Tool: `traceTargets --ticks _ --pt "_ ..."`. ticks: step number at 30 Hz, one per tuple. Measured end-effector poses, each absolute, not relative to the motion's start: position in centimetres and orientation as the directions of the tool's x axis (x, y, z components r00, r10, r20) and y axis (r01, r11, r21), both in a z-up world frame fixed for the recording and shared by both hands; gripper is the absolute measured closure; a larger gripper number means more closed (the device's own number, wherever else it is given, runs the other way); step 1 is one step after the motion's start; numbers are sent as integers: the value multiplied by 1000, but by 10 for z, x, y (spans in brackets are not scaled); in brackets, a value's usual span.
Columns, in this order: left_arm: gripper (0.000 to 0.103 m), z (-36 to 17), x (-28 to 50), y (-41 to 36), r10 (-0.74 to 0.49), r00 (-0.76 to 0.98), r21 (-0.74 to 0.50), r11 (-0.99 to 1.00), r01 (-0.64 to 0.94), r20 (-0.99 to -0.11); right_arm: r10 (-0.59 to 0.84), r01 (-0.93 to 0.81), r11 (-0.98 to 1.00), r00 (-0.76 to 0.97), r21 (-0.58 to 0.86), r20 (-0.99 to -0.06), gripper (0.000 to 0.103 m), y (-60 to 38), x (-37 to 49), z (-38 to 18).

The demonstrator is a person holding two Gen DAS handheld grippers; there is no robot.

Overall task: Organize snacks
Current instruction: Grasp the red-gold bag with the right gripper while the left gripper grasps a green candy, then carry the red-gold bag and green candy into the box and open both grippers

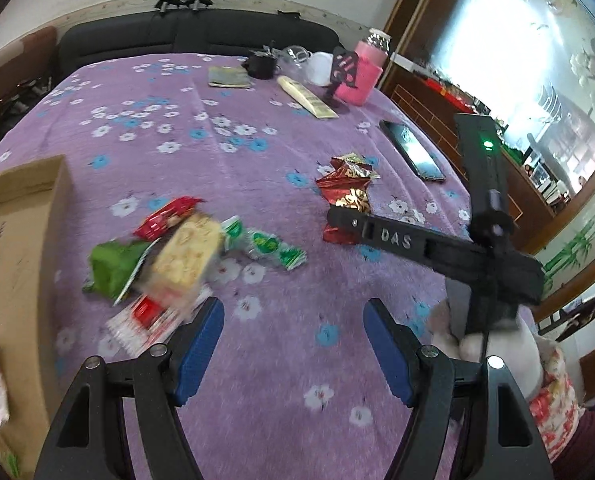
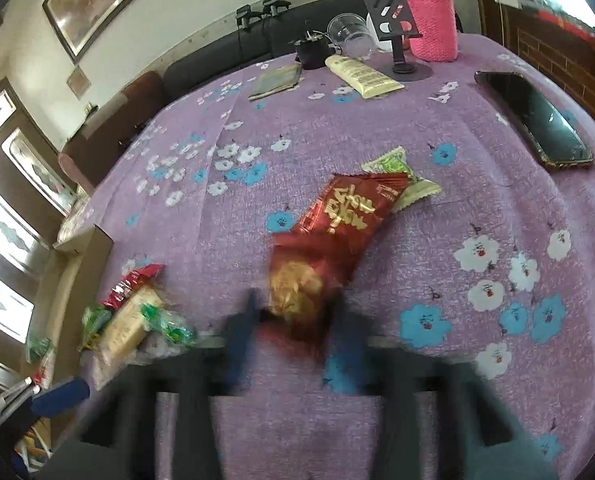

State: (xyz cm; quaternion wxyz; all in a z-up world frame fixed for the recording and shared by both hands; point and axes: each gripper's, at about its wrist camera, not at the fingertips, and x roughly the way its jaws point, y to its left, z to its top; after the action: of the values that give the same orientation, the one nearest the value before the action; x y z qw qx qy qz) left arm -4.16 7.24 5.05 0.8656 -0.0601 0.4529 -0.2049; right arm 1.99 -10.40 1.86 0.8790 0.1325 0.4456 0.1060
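My left gripper is open and empty above the purple floral cloth. Just left of it lies a pile of snacks: a beige cracker pack, a green pack, a red pack and a green-white pack. My right gripper is blurred, its fingers on either side of the near end of a red and gold snack bag; the left wrist view shows that bag at its tip. A pale green pack lies under the red bag's far end.
An open cardboard box stands at the left with packs inside. A phone lies at the right edge. At the far end are a pink-sleeved bottle, a black phone stand, a cream tube, a clear cup and a small booklet.
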Motion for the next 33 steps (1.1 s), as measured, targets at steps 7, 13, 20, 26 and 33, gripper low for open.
traceTargets --ticks 7,13,20,26,33 --pt "28 33 -3 51 -379 484 -259 919 298 -789 305 -50 936 614 350 -728 76 -121 13 28" --pt "42 24 20 28 -351 487 -185 916 357 -800 331 -35 913 645 406 -689 76 -139 10 36" --pt "59 16 24 24 -337 476 -159 913 376 -813 361 -25 896 622 443 -695 76 -144 15 31" --pt "62 15 28 13 -296 497 -109 922 371 -816 356 -43 903 634 428 -687 76 -140 12 34" --pt "83 24 15 20 -308 513 -122 923 364 -801 346 -46 908 644 417 -682 76 -138 11 34"
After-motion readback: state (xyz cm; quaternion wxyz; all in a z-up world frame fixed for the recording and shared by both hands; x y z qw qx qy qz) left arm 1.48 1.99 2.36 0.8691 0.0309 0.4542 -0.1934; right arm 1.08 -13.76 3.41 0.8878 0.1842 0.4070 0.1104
